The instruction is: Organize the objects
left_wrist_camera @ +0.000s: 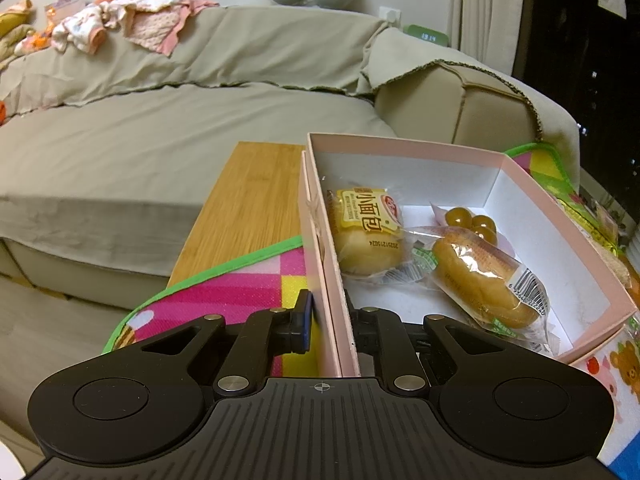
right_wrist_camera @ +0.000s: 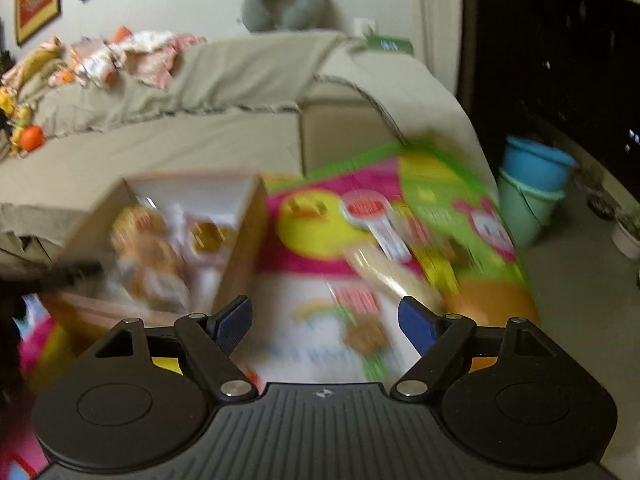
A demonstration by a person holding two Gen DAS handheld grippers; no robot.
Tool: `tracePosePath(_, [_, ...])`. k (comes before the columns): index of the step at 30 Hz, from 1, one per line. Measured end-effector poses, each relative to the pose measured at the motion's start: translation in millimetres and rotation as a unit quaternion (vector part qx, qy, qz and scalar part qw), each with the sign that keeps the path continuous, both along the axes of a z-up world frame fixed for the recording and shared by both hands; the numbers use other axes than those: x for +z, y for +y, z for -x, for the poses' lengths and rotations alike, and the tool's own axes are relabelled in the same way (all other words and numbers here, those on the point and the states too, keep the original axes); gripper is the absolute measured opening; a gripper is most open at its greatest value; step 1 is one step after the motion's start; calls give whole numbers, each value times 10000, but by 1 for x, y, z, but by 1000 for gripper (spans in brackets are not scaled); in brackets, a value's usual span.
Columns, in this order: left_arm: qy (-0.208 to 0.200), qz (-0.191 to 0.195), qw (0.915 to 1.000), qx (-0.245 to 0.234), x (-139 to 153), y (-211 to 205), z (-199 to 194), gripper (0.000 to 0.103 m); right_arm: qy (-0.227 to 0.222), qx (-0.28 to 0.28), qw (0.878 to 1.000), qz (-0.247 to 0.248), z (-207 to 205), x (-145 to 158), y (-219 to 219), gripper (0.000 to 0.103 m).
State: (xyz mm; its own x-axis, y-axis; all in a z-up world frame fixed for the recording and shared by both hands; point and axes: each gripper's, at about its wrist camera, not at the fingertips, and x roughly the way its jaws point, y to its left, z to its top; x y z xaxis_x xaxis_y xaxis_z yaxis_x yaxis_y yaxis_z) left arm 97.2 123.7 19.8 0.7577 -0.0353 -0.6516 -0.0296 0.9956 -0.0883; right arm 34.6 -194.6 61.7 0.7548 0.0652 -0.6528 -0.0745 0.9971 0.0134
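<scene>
Rigid pink cardboard box, white-lined, sits on glossy patterned mat over wooden counter, holding crinkly plastic-wrapped oval buns; left tongs clenched on its near wall, right tongs released above the mat.

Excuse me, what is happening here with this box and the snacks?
A person is tidying snacks with two hand-held grippers. The left gripper is shut on the near wall of the pink box, one finger outside and one inside. Inside the box lie two wrapped bread rolls and a small packet of round brown sweets. The right gripper is open and holds nothing; it hangs over the colourful mat, where more wrapped snacks seem to wait, though that view is blurred.
</scene>
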Motion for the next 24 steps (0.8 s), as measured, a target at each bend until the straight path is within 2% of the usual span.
tracePosePath(7, [18,-31,10000,7,-1,-1,1,14,284,-323,9991,-71,4,-31,-24,81])
tracePosePath(14, [21,-42,10000,8,-1,-2,1,14,116,-249,9996,-10,-9,-29,-26,81])
tracePosePath(19, [20,-37,10000,13,-1,-2,1,14,-130,-696,9969,-357,-50,-4,-60,81])
tracePosePath(21, [21,-42,10000,9,-1,-2,1,14,-56,-880,9939,-669,-78,1,-80,81])
tracePosePath(24, [22,-42,10000,9,-1,-2,1,14,224,-1091,9886,-1016,-123,-8,-102,81])
